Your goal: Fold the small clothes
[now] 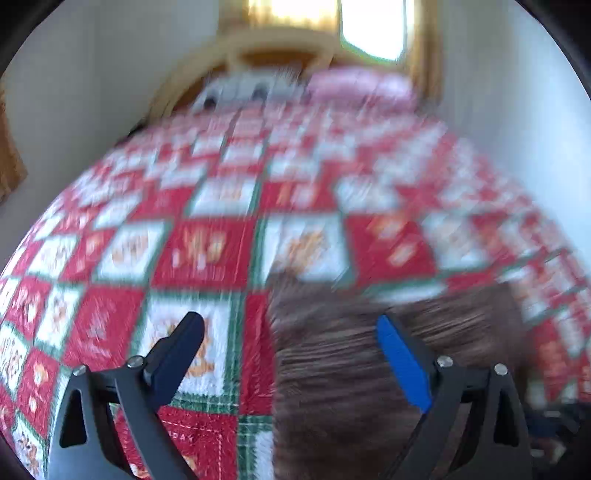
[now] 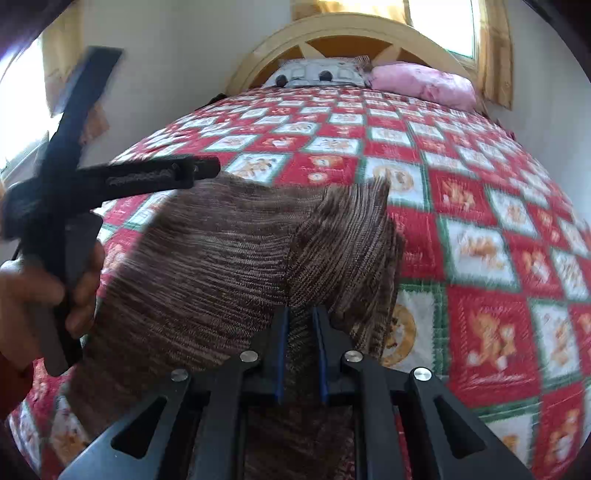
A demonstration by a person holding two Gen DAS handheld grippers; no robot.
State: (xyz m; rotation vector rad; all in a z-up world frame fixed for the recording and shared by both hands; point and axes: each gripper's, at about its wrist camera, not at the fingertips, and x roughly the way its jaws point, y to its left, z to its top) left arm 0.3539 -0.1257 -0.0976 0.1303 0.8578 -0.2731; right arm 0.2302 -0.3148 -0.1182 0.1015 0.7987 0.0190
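Note:
A brown knitted garment point(image 2: 221, 258) lies on the bed's red, white and green patchwork quilt point(image 2: 480, 229). My right gripper point(image 2: 300, 314) is shut on the garment's near edge, and a fold of it stands up just beyond the fingers. My left gripper point(image 1: 290, 325) is open and empty, hovering over the garment's left edge point(image 1: 351, 369); that view is motion-blurred. In the right wrist view the left gripper point(image 2: 218, 166) shows from the side at the garment's far left corner, held by a hand point(image 2: 44, 291).
A wooden headboard point(image 2: 332, 37) stands at the far end with a grey pillow point(image 2: 314, 74) and a pink pillow point(image 2: 424, 83). White walls run along both sides of the bed. A bright window point(image 2: 439, 26) is behind the headboard.

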